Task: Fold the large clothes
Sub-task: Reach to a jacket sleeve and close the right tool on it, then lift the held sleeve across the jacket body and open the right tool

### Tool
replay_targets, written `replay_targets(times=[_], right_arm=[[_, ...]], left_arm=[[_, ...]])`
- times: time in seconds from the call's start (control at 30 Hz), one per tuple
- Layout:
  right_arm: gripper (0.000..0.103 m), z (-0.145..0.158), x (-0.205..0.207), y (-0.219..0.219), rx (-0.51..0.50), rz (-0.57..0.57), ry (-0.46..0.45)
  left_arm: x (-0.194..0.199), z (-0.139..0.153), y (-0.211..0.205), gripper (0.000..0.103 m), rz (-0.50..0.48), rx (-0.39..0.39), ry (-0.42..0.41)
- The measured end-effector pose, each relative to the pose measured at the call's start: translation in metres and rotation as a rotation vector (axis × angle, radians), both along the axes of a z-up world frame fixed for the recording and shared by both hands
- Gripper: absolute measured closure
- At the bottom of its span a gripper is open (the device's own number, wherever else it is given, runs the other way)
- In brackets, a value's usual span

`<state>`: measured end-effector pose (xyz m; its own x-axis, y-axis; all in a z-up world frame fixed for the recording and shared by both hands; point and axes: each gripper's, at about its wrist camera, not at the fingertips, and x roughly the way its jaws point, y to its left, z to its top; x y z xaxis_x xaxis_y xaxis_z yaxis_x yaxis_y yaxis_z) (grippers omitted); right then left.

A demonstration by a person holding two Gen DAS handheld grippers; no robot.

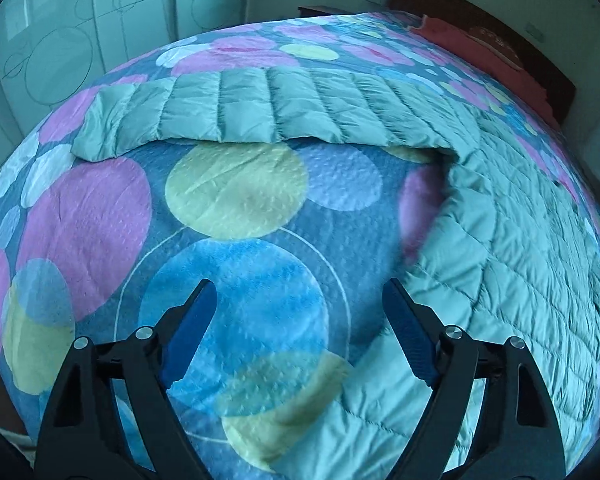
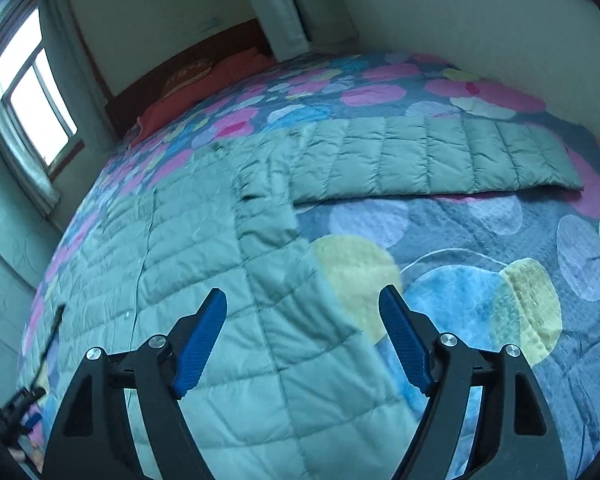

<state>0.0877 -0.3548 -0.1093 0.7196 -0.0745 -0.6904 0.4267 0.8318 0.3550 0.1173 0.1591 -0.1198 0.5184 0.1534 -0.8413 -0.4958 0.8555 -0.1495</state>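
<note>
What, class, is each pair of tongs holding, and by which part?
Nothing. The left tongs stand open above the bedspread, and the right tongs stand open over the jacket; no fabric is pinched between either pair's pads.

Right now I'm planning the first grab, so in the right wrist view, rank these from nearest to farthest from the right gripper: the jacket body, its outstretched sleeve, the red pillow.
1. Jacket body: directly under the open right gripper, lower left.
2. Outstretched sleeve: beyond it, running to the right across the bedspread.
3. Red pillow: farthest, upper left by the headboard.
</note>
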Motion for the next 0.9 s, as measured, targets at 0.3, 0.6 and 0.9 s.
replay_targets(times=[0.3,0.6,0.9], right_arm=[[0.026,-0.038,-0.036,-0.166,0.261,-0.437,-0.166],[0.026,-0.053,-0.047,-0.216,0.307,-0.589,-0.315],[0.095,-0.054,-0.043,-0.236,0.297,-0.65,-0.295]], left_arm=[[0.011,-0.018,0.029,0.018,0.17,0.065,-0.002],[0.023,-0.025,0.025,0.012,0.179,0.171,0.055],[0.024,-0.025,0.036,0.01,0.222,0.2,0.078]])
